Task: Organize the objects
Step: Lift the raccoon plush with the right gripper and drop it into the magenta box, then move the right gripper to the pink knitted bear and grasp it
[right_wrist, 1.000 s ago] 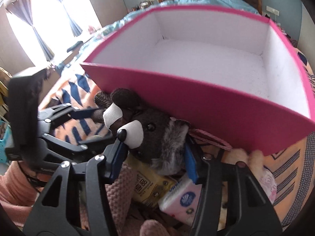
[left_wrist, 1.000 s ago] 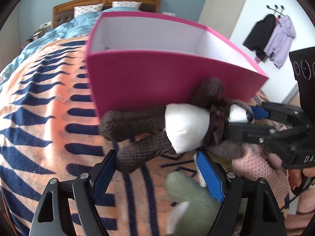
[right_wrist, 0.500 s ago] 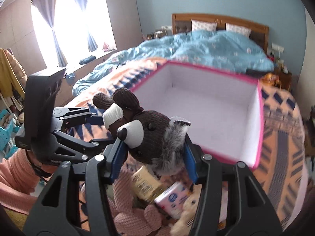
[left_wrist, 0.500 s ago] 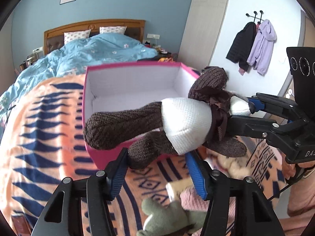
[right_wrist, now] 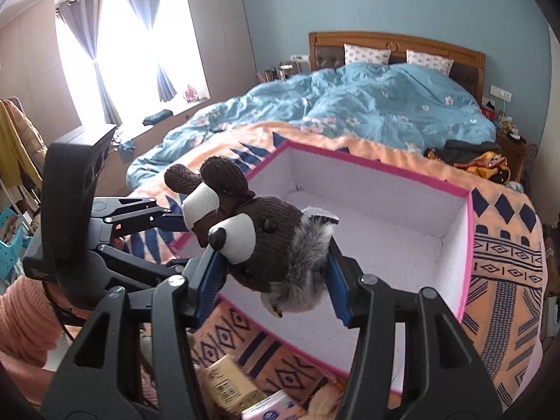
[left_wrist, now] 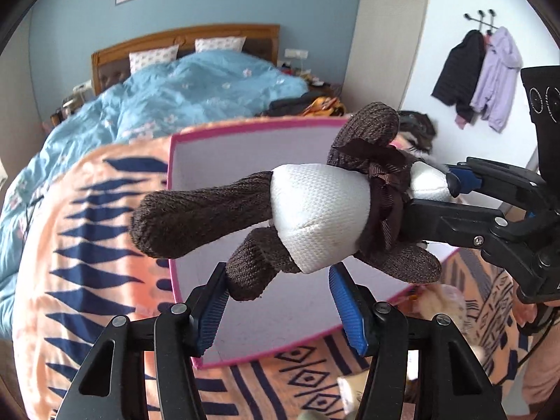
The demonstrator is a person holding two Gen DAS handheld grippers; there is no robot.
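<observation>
A brown knitted toy bear [left_wrist: 315,217] with a white belly hangs in the air over the front of a pink box [left_wrist: 182,245] with a white inside, which is empty where visible. My right gripper [right_wrist: 276,280] is shut on the bear's head [right_wrist: 276,245]. My left gripper [left_wrist: 280,301] is shut on one of the bear's legs. The right gripper shows in the left wrist view [left_wrist: 465,196] at the right, and the left gripper shows in the right wrist view [right_wrist: 175,224] at the left. The box [right_wrist: 385,245] lies on an orange and blue patterned blanket [right_wrist: 504,280].
Small packets [right_wrist: 231,388] and soft toys [left_wrist: 451,301] lie on the blanket in front of the box. A blue duvet [right_wrist: 367,108] and a wooden headboard [right_wrist: 395,43] lie beyond it. Coats [left_wrist: 479,77] hang on the right wall. A window [right_wrist: 133,52] stands at the left.
Both grippers have lifted the bear from beside the box front to above its rim. The views now look down into the box.
</observation>
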